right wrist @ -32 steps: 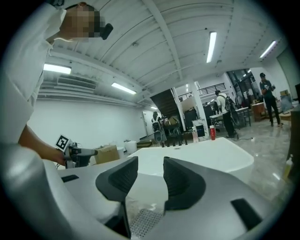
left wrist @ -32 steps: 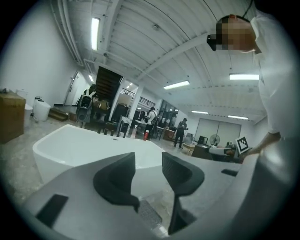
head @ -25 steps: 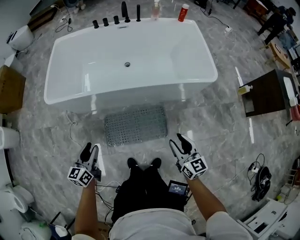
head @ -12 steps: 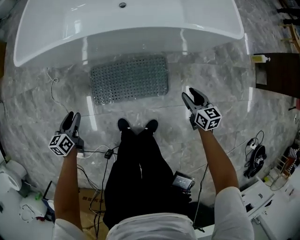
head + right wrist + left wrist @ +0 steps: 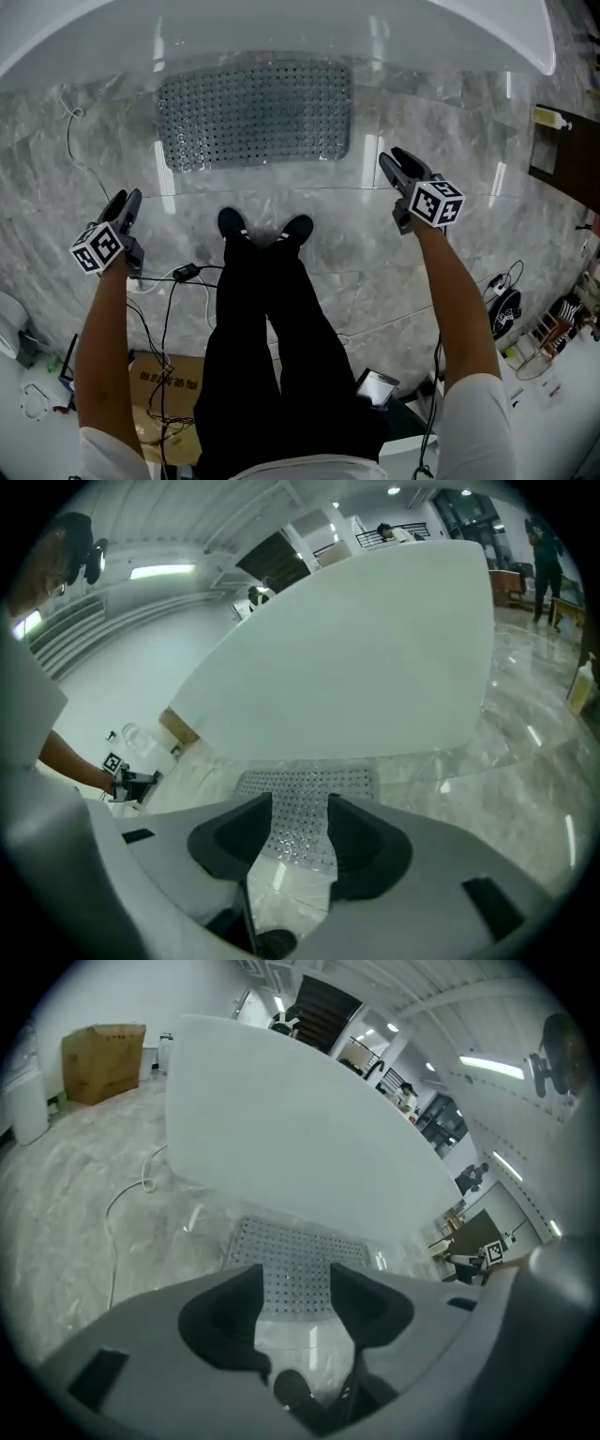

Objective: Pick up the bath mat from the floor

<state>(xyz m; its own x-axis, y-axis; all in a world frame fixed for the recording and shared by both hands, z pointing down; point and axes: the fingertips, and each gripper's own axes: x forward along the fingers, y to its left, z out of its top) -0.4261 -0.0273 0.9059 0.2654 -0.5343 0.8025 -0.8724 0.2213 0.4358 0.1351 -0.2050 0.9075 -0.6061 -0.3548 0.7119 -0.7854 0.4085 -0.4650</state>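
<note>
Grey mat (image 5: pixel 255 114) sits ahead of our jaws now we've dropped low; left gripper (image 5: pixel 126 198) and right gripper (image 5: pixel 394 157) just opened wider, both empty, ready to grab.

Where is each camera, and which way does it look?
Head view: on the person's head, looking steeply down at the bath mat and bathtub; the left gripper, right gripper and legs show.
Left gripper view: on the left gripper, looking along its own empty jaws, which just opened wider, at the bath mat.
Right gripper view: same on the right gripper, jaws also just opened wider, empty.
Shared: both gripper views see the bath mat before the bathtub.
</note>
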